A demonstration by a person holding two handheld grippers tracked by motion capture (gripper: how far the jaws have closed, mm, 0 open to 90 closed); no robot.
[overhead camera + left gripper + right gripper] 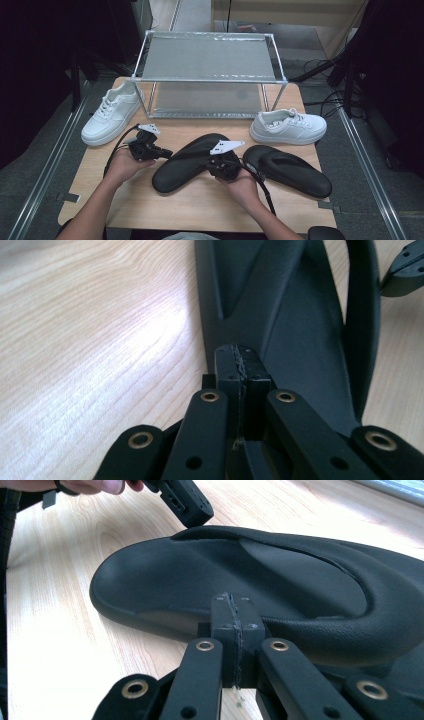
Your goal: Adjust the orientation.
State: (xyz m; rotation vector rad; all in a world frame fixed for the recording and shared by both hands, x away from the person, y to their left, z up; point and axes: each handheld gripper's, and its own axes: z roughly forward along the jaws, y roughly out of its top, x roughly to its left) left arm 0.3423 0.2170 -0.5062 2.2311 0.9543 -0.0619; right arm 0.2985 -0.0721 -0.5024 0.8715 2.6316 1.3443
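Left claw closed, pads pressed flat together w/ nothing visible between them, tip at the left edge of the near black slide sandal; left gripper view shows the shut tips resting over the sandal's strap/footbed, pinching no material that I can see. Right claw likewise closed on nothing, tips just short of the sandal's side rim, strap arching beyond it. Sandal lies on the bench centre-front, angled, its mate just beside it to the right; white sneakers sit well apart at either end of the wire shoe rack at the back. Risks, as judgement: both claws shut empty, so any lift now brings nothing up; pushing w/ closed tips could skid the sandal across the smooth wood into its mate. Strap is soft, rounded; a shallow pinch on it may slip off. Claws approach from opposite sides, so they could knock each other over the strap.
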